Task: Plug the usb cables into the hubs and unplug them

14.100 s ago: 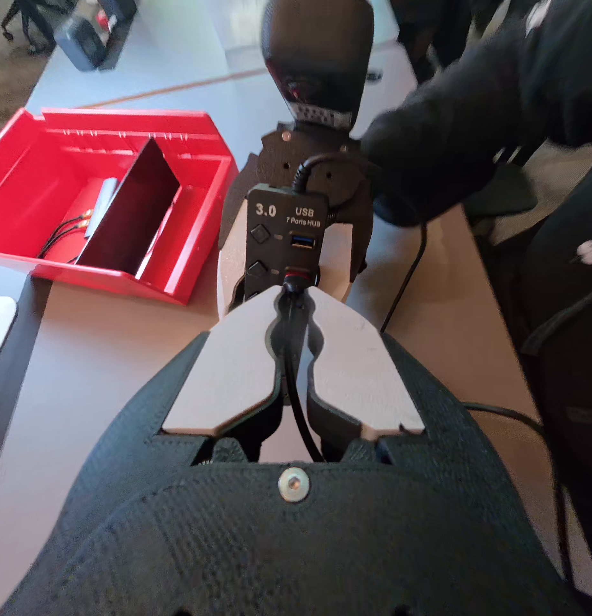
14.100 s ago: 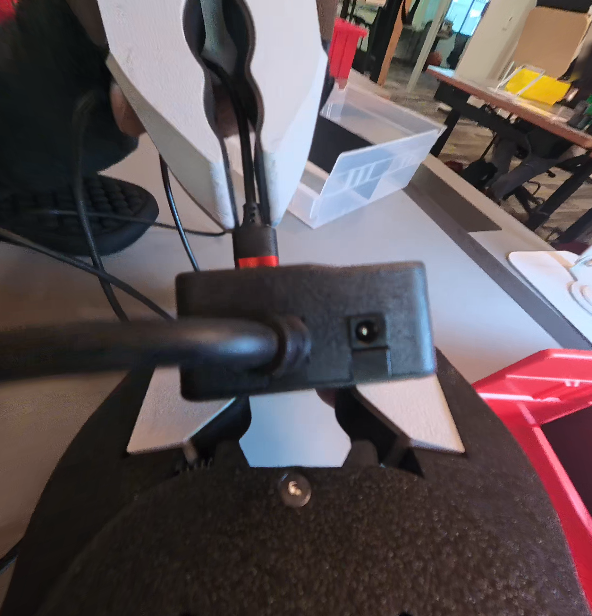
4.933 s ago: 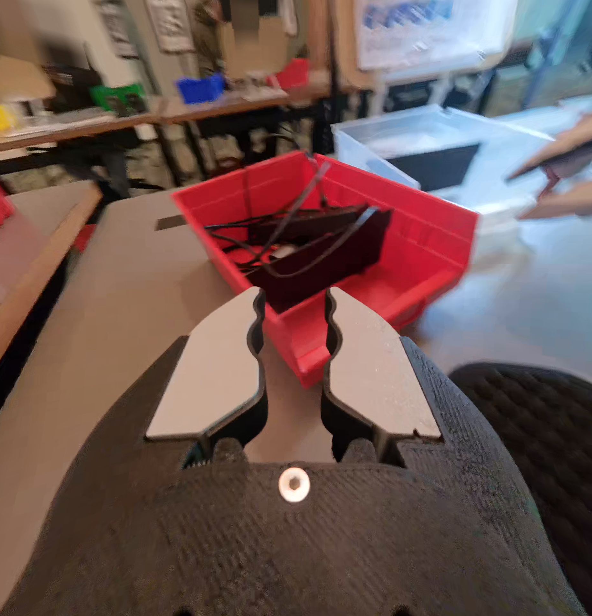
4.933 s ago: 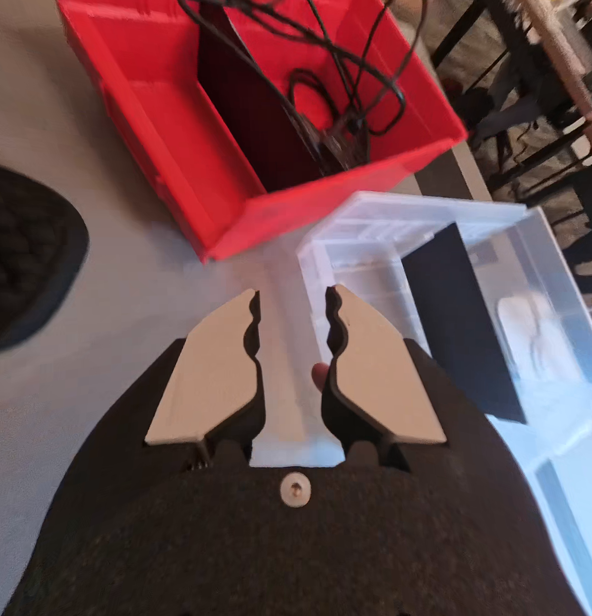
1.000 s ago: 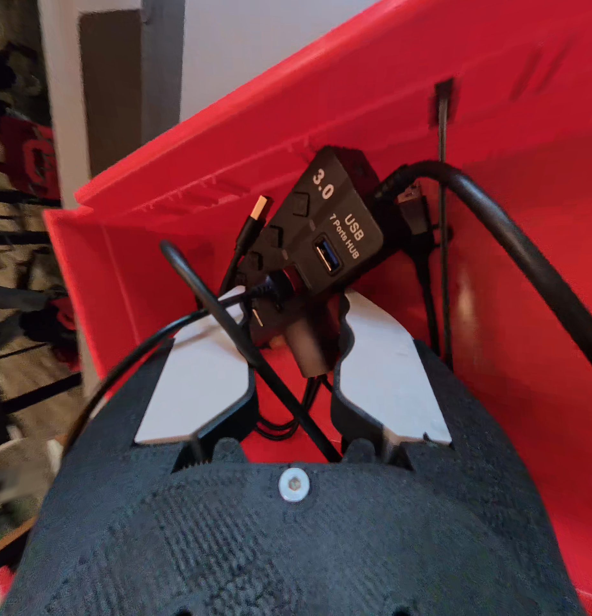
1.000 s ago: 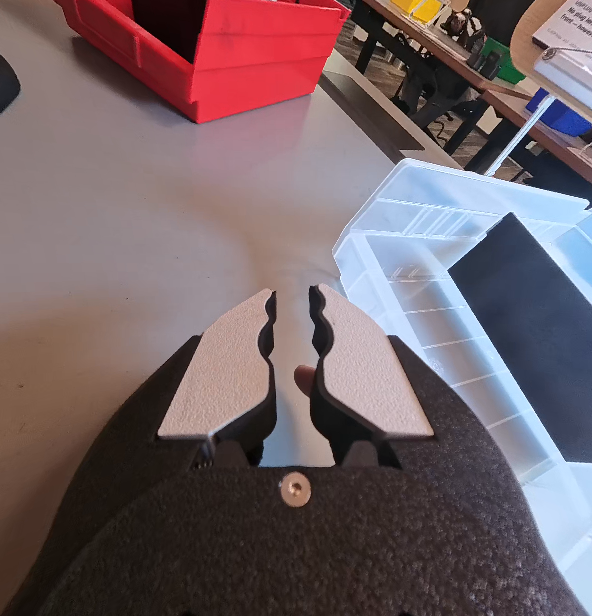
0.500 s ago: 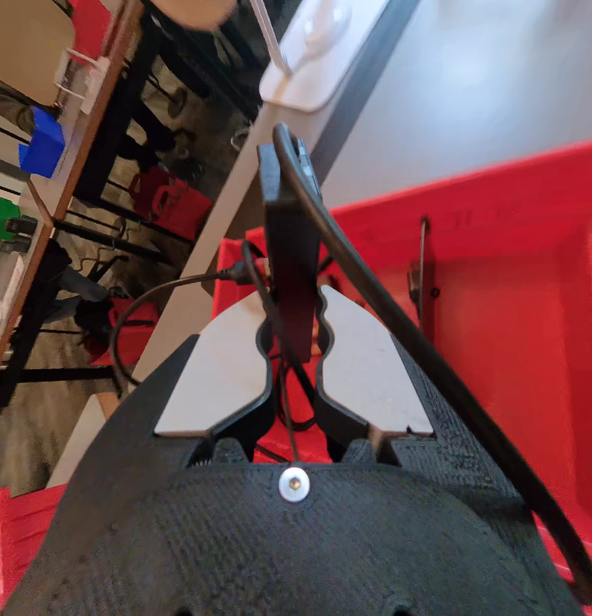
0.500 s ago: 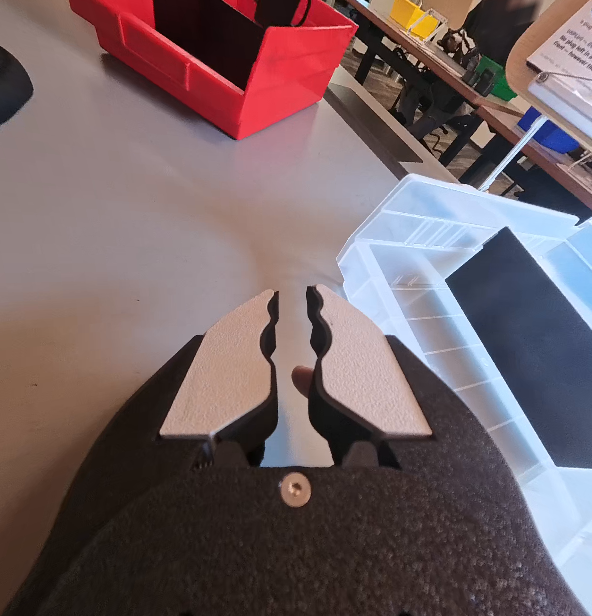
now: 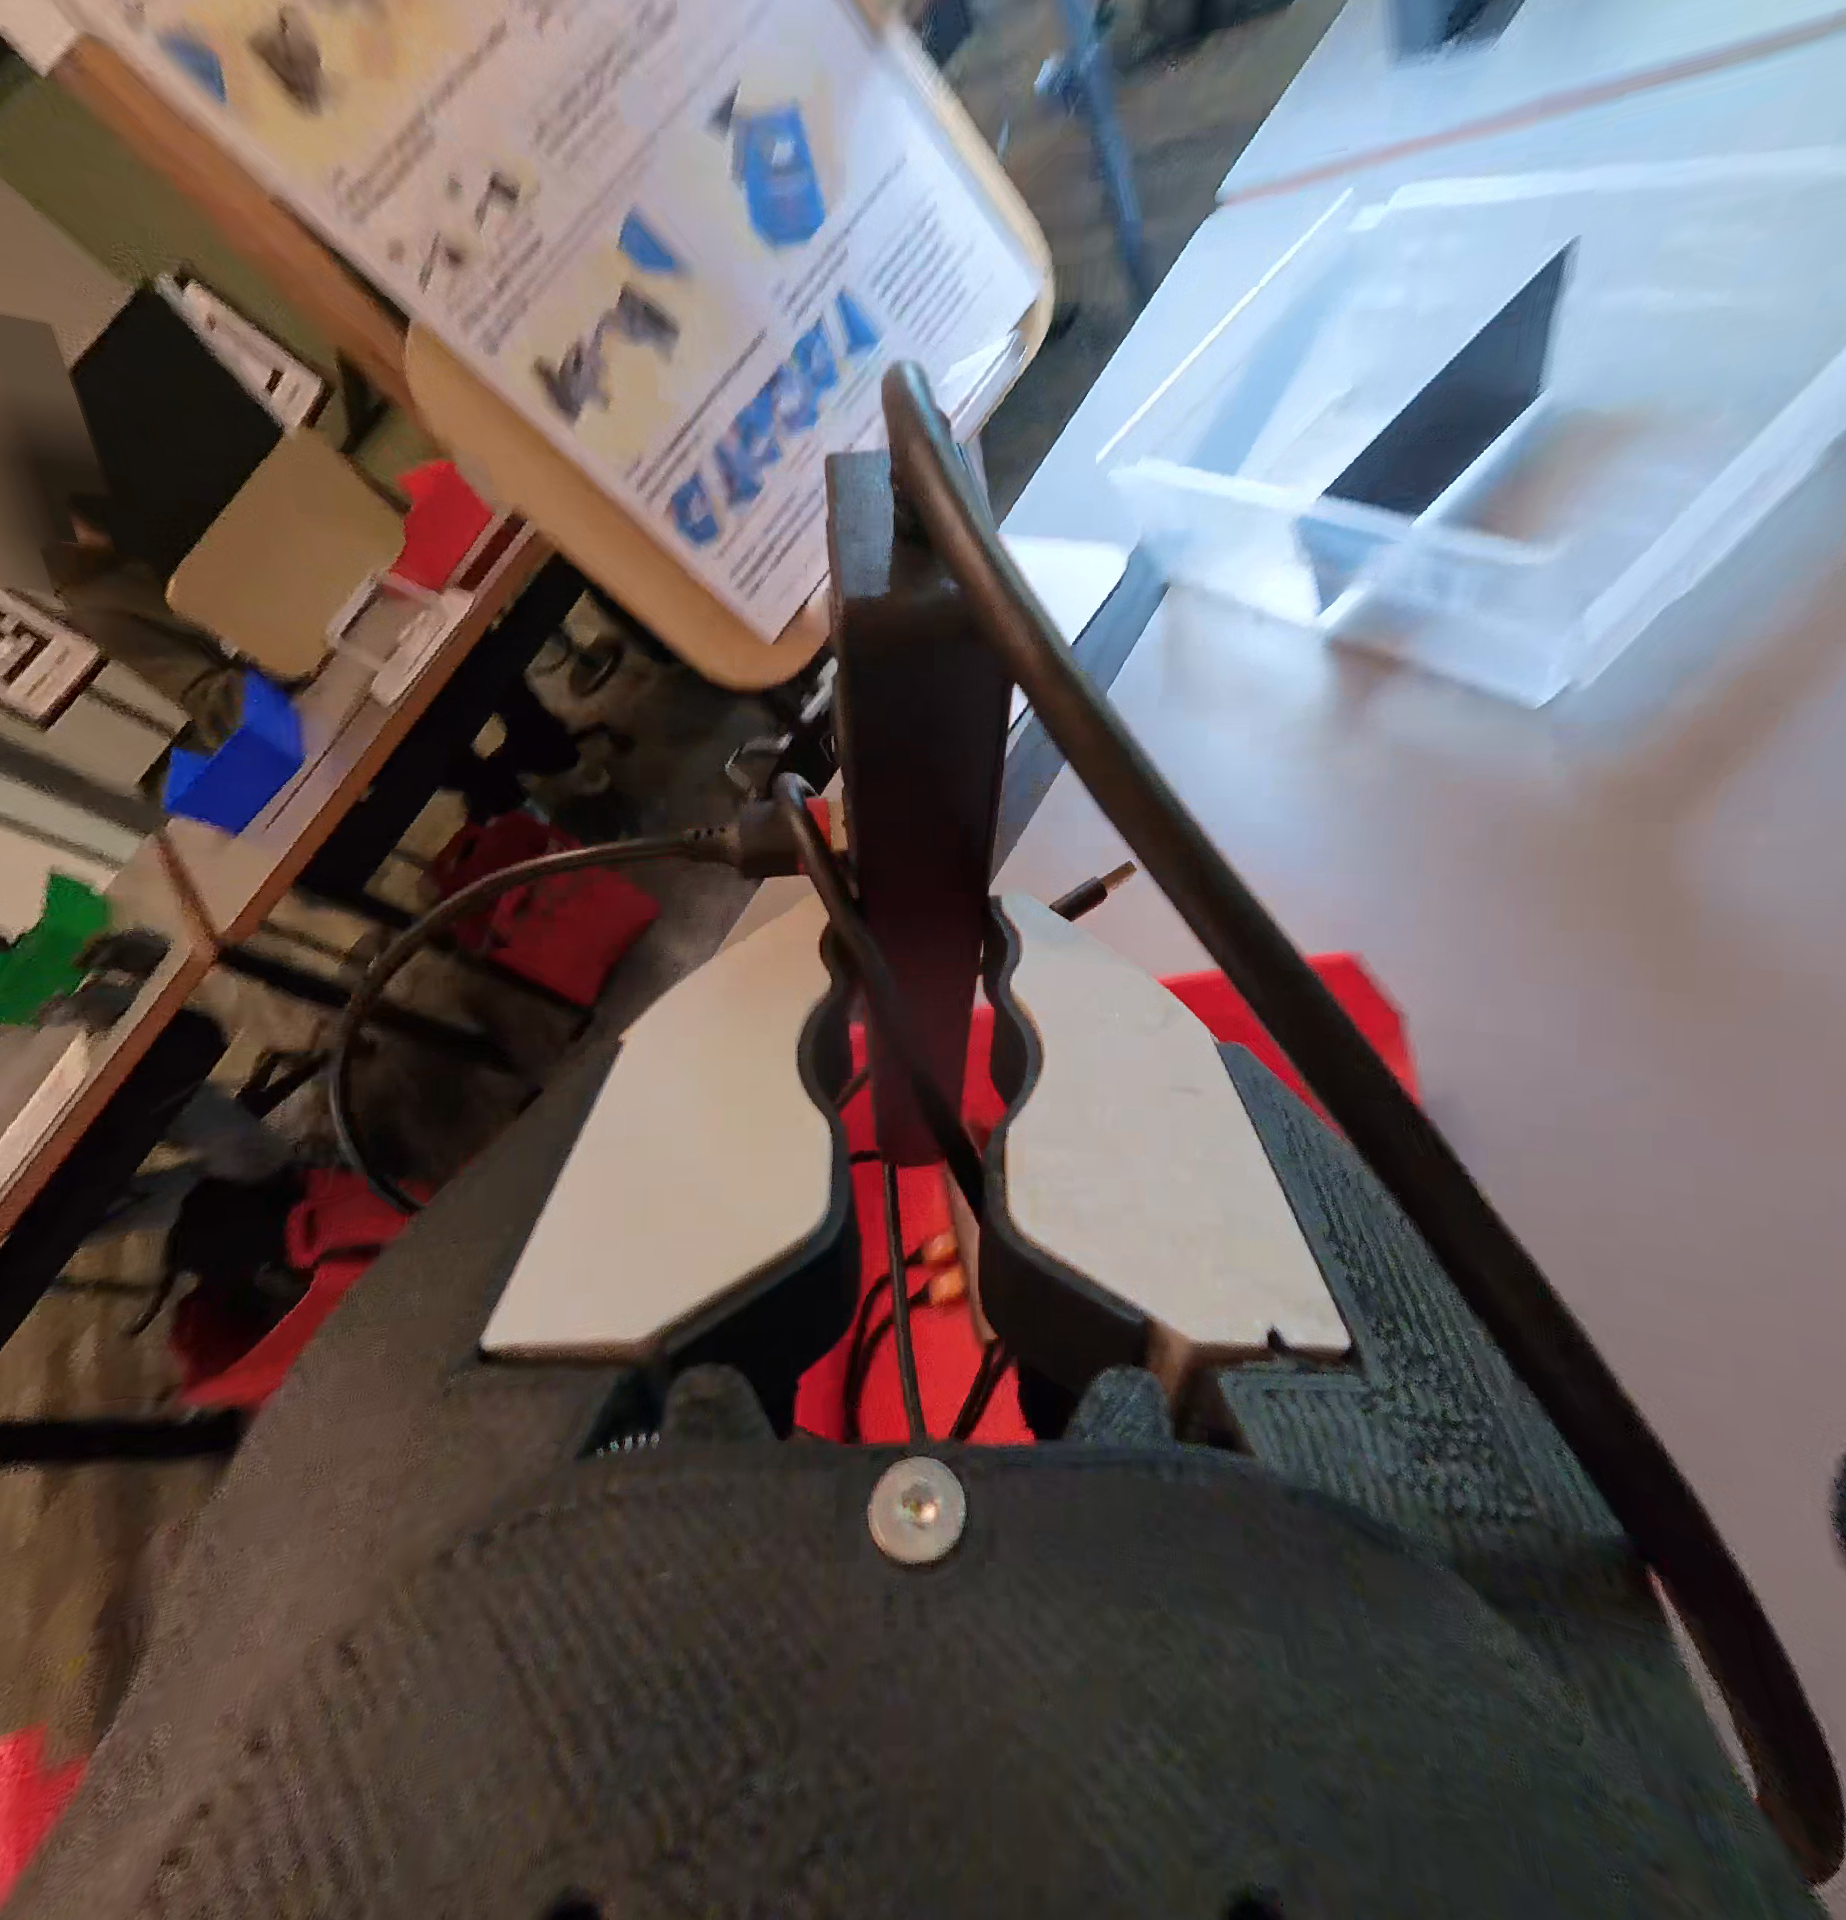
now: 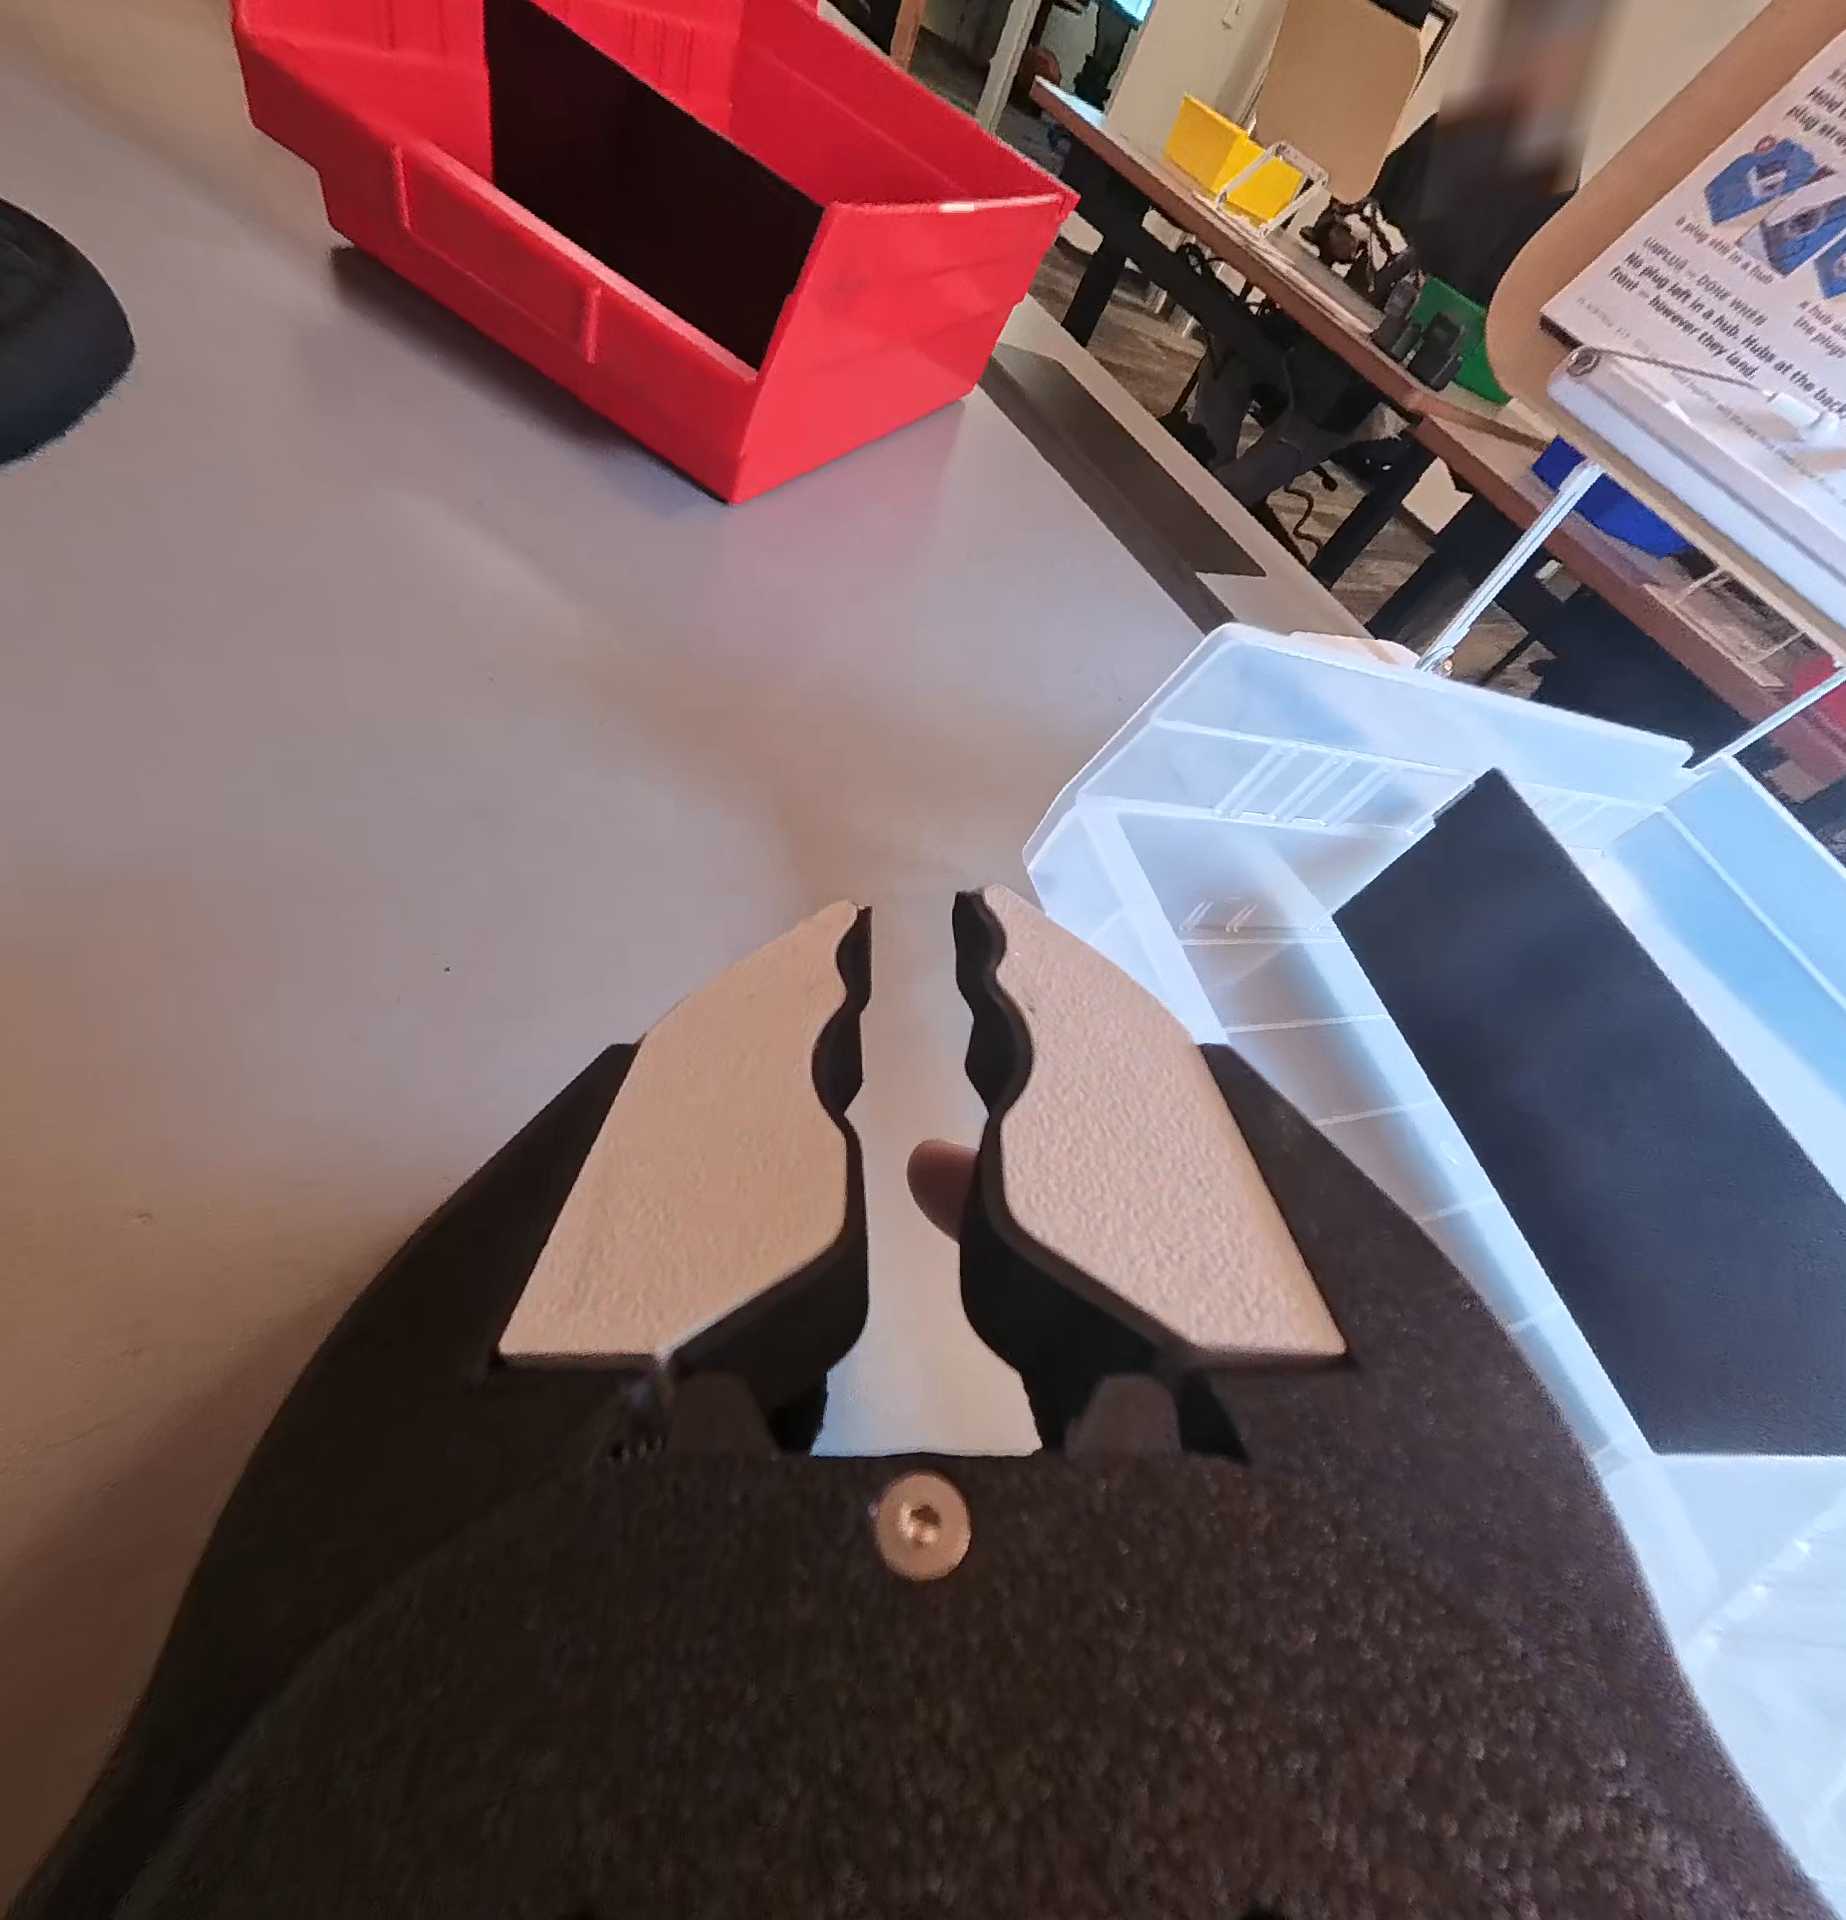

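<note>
Left hand-held gripper (image 9: pixel 917 940): fingers pinch a black USB hub (image 9: pixel 914 727) edge-on, the hub standing upright above the fingertips and clear of the bin. A thick black cable (image 9: pixel 1262 997) leaves the hub's top end and arcs down past the right finger toward the lower right of the view. A thinner black cable (image 9: pixel 545 883) is plugged into the hub's left side and loops downward on the left. A loose plug end (image 9: pixel 1095 888) shows just right of the hub. Between and beyond the fingers lies a red bin (image 9: pixel 1293 1008) with thin wires inside. Right hand-held gripper (image 10: pixel 906 914): fingers stand slightly apart with nothing between them, hovering over the grey surface (image 10: pixel 379 727). Immediately right of it sits a clear plastic bin (image 10: pixel 1262 831) with a black divider (image 10: pixel 1625 1143), near the surface's far edge. Farther off, toward the surface's far left corner, stands the red bin (image 10: pixel 846 312) with its own black divider (image 10: pixel 649 229). Beyond the far edge, a printed instruction sheet (image 10: pixel 1750 229) rests on a stand, with other tables behind it.
</note>
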### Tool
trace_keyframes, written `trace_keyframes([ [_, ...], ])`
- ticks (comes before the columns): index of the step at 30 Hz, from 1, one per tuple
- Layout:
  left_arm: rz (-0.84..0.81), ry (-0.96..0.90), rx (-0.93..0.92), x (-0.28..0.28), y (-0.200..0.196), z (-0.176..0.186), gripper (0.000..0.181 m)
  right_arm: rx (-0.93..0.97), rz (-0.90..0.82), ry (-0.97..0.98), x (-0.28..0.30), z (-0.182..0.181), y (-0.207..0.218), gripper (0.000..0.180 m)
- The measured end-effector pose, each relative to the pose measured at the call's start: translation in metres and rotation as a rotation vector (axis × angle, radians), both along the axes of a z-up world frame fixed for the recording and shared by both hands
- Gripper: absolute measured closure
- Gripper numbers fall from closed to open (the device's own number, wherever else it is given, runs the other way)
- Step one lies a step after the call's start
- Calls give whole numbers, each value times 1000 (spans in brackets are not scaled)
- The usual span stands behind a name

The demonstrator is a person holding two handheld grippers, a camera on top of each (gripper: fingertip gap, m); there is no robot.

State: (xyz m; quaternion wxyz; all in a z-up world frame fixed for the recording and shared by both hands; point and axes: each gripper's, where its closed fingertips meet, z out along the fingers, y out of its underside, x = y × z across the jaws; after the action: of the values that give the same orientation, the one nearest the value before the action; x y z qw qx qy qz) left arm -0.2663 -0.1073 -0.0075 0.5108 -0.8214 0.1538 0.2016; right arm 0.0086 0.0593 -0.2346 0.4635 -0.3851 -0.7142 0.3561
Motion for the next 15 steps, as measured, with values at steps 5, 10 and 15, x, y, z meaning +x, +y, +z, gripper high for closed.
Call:
trace_keyframes([
  [5,-295,-100,102,91,11,16,158,-86,53,73,0,24,-7,158],
  [10,-673,-247,148,204,28,-4,158,-248,254,195,5,97,-23,148],
  [15,-925,-395,189,278,54,-38,158,-309,475,119,18,138,-46,123],
])
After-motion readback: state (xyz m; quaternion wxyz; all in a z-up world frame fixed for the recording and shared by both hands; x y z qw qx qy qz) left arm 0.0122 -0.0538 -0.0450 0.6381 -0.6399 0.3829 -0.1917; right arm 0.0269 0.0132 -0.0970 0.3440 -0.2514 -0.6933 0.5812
